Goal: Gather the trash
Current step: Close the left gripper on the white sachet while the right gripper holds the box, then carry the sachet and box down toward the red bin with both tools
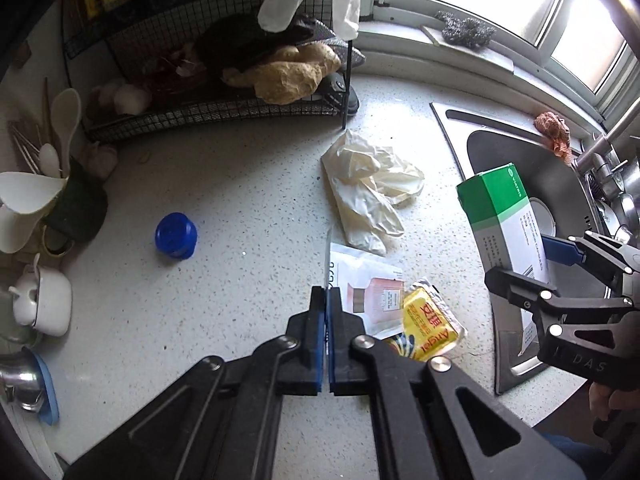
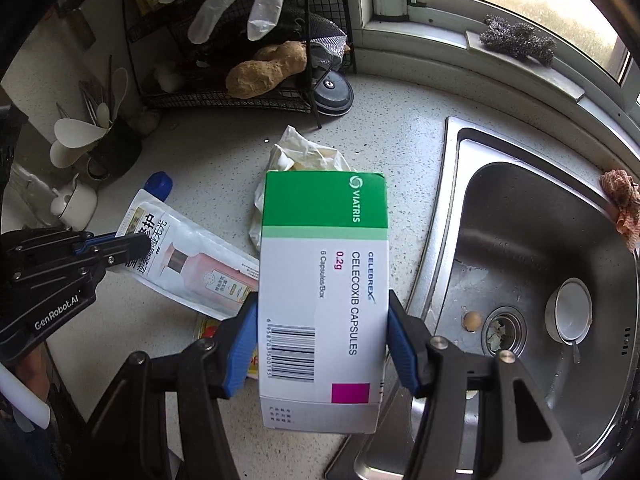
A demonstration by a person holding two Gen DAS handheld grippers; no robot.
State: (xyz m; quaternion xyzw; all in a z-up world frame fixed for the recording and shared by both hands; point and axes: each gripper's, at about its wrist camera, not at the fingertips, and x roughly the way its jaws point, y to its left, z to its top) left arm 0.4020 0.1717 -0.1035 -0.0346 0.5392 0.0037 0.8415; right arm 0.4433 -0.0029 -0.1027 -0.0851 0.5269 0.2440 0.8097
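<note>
My right gripper (image 2: 322, 320) is shut on a green-and-white medicine box (image 2: 324, 280), held above the counter beside the sink; the box also shows in the left wrist view (image 1: 500, 216). My left gripper (image 1: 327, 296) is shut on the edge of a white refill pouch (image 1: 368, 288) with a blue cap, which shows in the right wrist view (image 2: 192, 256). A yellow sachet (image 1: 430, 324) lies next to the pouch. Crumpled cream gloves (image 1: 368, 188) lie on the counter beyond. A blue bottle cap (image 1: 176, 236) lies to the left.
A steel sink (image 2: 520, 240) with a small cup (image 2: 570, 312) lies at the right. A black wire rack (image 1: 208, 76) with ginger stands at the back. A utensil holder (image 1: 76, 200) and a white pot (image 1: 44, 300) stand at the left. Steel wool (image 2: 516, 40) sits on the windowsill.
</note>
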